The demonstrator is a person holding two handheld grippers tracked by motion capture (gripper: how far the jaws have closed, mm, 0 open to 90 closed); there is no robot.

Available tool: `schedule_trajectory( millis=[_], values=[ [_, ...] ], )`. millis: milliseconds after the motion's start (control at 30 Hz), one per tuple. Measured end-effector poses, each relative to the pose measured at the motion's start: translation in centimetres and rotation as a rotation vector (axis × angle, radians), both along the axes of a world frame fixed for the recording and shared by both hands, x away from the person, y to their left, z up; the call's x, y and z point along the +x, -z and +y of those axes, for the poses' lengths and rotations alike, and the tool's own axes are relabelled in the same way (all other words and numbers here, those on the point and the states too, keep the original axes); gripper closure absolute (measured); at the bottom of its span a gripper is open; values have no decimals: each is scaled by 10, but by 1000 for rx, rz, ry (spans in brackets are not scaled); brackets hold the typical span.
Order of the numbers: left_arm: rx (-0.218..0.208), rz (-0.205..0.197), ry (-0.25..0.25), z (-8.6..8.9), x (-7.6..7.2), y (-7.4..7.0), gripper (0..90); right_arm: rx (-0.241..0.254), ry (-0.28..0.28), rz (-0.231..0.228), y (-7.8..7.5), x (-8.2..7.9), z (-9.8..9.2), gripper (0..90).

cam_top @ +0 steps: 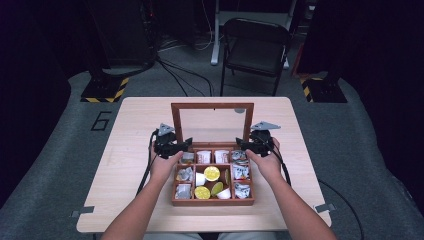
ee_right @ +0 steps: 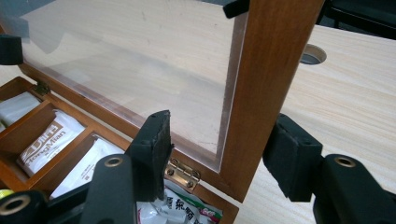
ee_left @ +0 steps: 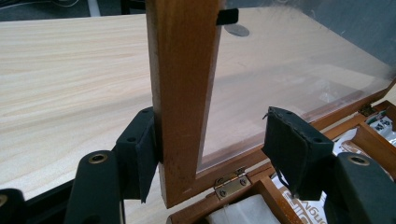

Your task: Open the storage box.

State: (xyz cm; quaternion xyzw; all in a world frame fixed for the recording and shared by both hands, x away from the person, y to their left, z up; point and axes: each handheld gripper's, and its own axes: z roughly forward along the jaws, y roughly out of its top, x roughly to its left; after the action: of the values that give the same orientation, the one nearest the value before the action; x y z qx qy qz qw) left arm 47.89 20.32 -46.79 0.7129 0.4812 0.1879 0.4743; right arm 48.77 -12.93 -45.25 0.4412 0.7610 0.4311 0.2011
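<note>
High view looks down on a wooden box at the middle of the counter, its glass-paned lid standing upright on the far side, hinged along the back wall, with the compartments of sachets and small cups open toward the person. At the left, the left hand-held gripper sits at the lid's left upright; in the left gripper view that frame post stands between the jaws, one pad touching its outer face and the other pad well clear over the glass, so the jaws are about half open and nothing is pinched. At the right, the right hand-held gripper mirrors it: the right post rises between its jaws with a gap on both sides, the jaws loose around it. Each post runs straight up from the hinge line, directly ahead of its gripper, and both hands are equally near. Any lowering of the lid would swing it toward the person, I judge.
</note>
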Motion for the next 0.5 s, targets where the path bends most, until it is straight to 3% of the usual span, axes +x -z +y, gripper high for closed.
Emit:
schedule_trajectory(
  millis=[367,500],
  values=[
    [5,14,-19,-2,5,1,370,9,40,23,1,6,3,430],
    [-15,27,-40,-4,7,2,365,9,45,28,2,10,3,429]
  ],
)
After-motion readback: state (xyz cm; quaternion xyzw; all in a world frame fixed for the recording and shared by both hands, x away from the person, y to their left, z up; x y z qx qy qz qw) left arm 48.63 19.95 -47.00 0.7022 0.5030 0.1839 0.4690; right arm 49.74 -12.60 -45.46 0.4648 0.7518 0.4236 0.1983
